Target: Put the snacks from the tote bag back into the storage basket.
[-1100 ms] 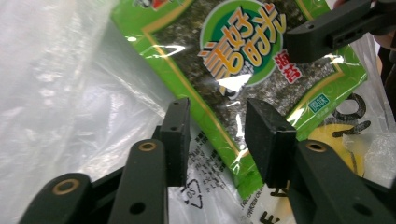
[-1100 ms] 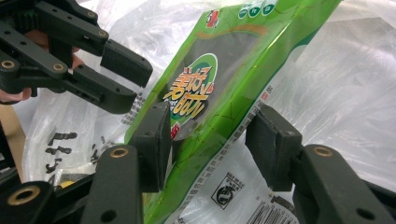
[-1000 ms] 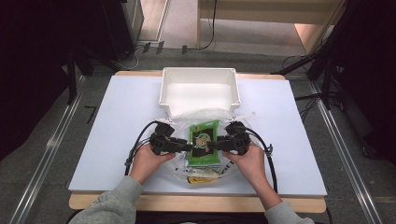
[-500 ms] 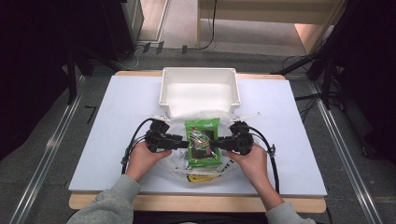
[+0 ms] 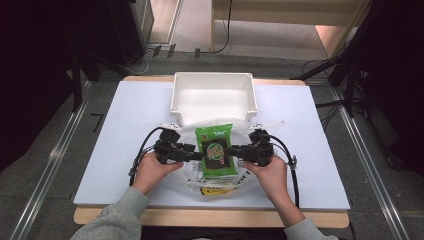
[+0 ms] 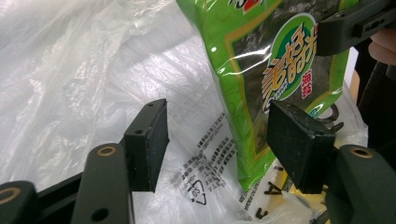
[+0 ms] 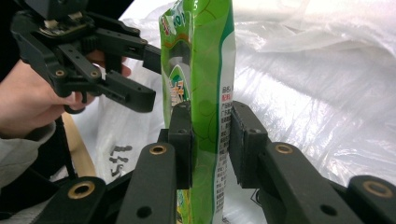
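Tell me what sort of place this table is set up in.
Probably a lab or recording workspace, not a home: a white-topped table on a grey floor, dark stands with trailing cables around it, and hand-held grippers working a green snack packet beside a white bin.

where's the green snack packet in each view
High view: green snack packet at centre, between both tools, below the white bin.
Left gripper view: upper right, edge near the right jaw.
Right gripper view: centre, upright between the jaws.
Shared landmark: clear plastic bag under it.

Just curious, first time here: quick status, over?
Left gripper open, jaws just widened. Right gripper clamped on green snack packet. Packet over plastic bag; white bin behind, path clear.
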The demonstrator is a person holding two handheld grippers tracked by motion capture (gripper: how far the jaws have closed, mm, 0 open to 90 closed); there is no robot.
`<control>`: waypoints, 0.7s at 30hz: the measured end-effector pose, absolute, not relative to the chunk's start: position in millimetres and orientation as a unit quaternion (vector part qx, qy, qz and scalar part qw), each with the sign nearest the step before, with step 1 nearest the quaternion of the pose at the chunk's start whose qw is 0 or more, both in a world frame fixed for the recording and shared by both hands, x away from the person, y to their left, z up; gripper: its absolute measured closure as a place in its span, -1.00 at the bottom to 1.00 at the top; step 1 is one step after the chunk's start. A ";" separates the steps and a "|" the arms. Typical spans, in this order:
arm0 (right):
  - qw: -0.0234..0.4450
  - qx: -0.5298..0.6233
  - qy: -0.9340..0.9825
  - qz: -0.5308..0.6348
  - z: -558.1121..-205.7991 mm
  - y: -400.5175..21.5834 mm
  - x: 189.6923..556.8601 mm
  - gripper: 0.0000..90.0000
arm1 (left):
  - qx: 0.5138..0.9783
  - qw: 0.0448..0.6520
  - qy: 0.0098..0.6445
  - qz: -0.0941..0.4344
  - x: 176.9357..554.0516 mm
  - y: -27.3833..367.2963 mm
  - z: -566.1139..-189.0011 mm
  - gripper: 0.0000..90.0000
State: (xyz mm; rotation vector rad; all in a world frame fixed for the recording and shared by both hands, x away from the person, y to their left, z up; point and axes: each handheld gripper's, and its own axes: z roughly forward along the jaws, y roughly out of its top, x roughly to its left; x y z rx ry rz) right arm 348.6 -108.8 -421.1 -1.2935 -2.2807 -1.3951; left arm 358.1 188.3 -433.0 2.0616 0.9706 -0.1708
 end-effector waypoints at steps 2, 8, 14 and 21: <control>0.083 -0.434 -0.765 -0.468 -419.4 -109.9 348.2 0.65 | 0.821 0.415 0.386 -0.069 358.0 187.4 -433.4 -0.15; 0.074 -0.437 -0.764 -0.468 -416.7 -113.8 348.8 0.65 | 0.823 0.412 0.386 -0.070 357.7 186.8 -433.5 -0.16; 0.059 -0.439 -0.767 -0.464 -412.6 -116.7 348.6 0.65 | 0.824 0.410 0.385 -0.071 357.6 186.7 -433.6 -0.16; 0.047 -0.441 -0.765 -0.466 -406.8 -120.5 348.4 0.65 | 0.826 0.407 0.384 -0.072 357.3 186.1 -433.5 -0.16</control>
